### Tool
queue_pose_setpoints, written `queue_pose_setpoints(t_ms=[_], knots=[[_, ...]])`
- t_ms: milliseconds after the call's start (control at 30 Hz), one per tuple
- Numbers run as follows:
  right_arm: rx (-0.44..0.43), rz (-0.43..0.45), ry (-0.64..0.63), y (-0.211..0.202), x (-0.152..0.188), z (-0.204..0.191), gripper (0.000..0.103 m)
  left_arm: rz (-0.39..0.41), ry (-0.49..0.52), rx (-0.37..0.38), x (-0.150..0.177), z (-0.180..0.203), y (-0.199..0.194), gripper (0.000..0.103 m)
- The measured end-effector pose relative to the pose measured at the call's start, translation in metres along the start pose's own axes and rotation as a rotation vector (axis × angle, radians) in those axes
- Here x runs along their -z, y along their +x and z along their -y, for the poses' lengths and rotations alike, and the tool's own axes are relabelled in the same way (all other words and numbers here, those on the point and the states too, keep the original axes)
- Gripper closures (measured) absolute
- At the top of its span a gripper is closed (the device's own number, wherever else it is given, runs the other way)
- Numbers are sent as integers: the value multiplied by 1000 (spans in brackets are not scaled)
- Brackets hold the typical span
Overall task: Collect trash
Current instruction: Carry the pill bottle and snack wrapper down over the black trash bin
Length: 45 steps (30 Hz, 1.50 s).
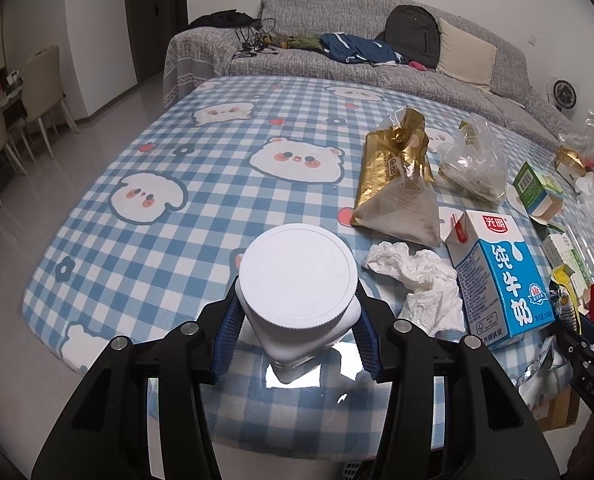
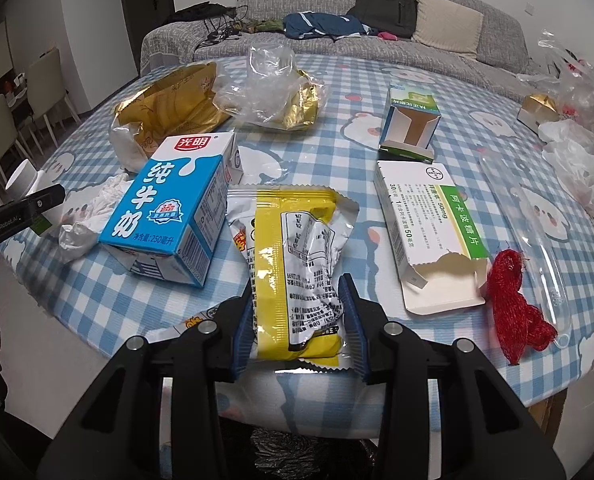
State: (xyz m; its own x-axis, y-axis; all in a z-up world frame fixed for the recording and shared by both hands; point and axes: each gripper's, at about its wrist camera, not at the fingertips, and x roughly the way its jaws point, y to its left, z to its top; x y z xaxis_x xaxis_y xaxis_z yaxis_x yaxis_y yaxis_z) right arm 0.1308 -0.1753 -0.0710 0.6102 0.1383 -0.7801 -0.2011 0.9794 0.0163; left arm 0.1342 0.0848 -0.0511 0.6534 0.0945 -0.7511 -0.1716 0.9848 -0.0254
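- Left wrist view: the left gripper (image 1: 297,334) clamps a white screw-lid jar (image 1: 297,280) by its shoulders, blue pads on both sides, held above the checked tablecloth (image 1: 169,152).
- Best kept upright and level on the way to the bin; the smooth jar could slip if tilted.
- Crumpled tissue (image 1: 417,280) and the milk carton (image 1: 497,276) wait just to the right.
- Right wrist view: the right gripper (image 2: 299,328) pinches the near end of a yellow snack wrapper (image 2: 297,264) lying at the table's near edge, jaws narrowed on the foil.
- Lift it straight up; thin foil may slide out, so check the grip first.
- Torn medicine box (image 2: 429,224) and red mesh (image 2: 517,308) lie right of it.
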Motion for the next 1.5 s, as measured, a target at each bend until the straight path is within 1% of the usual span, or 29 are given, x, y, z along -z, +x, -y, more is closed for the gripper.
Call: queue_pose_setpoints(t_ms=[500,867,1300,1500], knots=[[-6,26,9,-44,26,4,66,14,6,16,34,12,-48,55],[3,45,17,-72,49,7,66,23,20,47,64,25,-78,55],[-6,51,23,-91,88,1,66,22,53,75,111,44,-100,55],[-11,40,14,-90,110,-5,66,1,45,97,138,48,-99,55]])
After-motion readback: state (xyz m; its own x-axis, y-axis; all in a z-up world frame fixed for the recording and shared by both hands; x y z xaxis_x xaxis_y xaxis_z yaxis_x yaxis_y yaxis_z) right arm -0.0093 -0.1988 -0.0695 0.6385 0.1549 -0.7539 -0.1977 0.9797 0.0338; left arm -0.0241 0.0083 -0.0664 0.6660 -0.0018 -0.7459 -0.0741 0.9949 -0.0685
